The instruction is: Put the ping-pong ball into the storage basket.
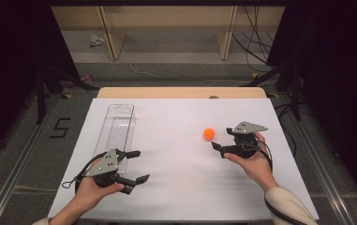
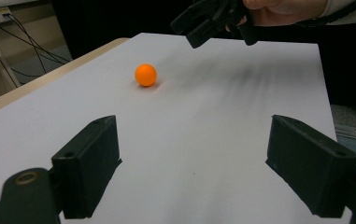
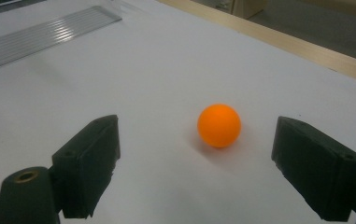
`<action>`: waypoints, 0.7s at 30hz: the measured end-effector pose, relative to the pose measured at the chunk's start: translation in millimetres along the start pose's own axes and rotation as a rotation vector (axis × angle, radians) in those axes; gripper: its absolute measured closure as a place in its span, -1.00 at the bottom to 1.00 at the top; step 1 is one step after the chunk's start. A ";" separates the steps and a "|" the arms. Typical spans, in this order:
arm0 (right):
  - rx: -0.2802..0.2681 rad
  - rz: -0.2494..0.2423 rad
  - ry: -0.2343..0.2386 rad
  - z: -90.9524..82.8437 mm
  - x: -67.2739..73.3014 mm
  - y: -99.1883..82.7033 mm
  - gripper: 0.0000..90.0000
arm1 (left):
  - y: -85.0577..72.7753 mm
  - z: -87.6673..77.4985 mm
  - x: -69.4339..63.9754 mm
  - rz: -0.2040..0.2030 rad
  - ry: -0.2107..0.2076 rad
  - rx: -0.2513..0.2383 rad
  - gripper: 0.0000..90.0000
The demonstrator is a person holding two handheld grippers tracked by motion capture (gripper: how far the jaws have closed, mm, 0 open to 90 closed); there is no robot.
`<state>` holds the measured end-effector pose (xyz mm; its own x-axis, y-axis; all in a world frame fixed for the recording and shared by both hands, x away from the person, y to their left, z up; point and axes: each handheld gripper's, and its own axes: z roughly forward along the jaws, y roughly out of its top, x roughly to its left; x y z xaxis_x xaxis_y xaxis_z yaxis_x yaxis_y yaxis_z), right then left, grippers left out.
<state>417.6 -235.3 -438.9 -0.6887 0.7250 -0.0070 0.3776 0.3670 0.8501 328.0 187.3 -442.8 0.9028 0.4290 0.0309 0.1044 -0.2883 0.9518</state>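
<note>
Each black hand-held gripper (image 1: 134,165) carries a grey plate; cream sleeve (image 1: 286,204).

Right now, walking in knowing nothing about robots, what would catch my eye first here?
The small orange ball, lying alone on the white table, right of the middle. Just beside it are the right tongs, open and aimed at it but not touching. On the left, a long clear plastic tray runs lengthwise, with the left tongs open at its near end.
</note>
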 end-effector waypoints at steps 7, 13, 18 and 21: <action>0.013 0.002 -0.005 8.9 -2.7 2.1 -0.64 | 0.1 0.0 -0.1 -0.001 -0.001 -0.002 -0.63; 0.019 -0.001 -0.006 16.4 -3.8 3.9 -0.64 | 0.2 0.0 -0.2 -0.001 -0.002 -0.002 -0.63; 0.024 0.000 -0.007 21.7 -4.6 5.4 -0.64 | 0.1 0.0 -0.2 -0.001 -0.002 -0.003 -0.63; 0.032 -0.001 -0.008 25.6 -5.0 6.0 -0.64 | 0.2 0.0 -0.3 0.000 -0.003 -0.003 -0.63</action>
<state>439.1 -221.8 -447.3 -0.6840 0.7293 -0.0121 0.3970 0.3862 0.8326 327.7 187.2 -442.6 0.9039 0.4267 0.0300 0.1033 -0.2859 0.9527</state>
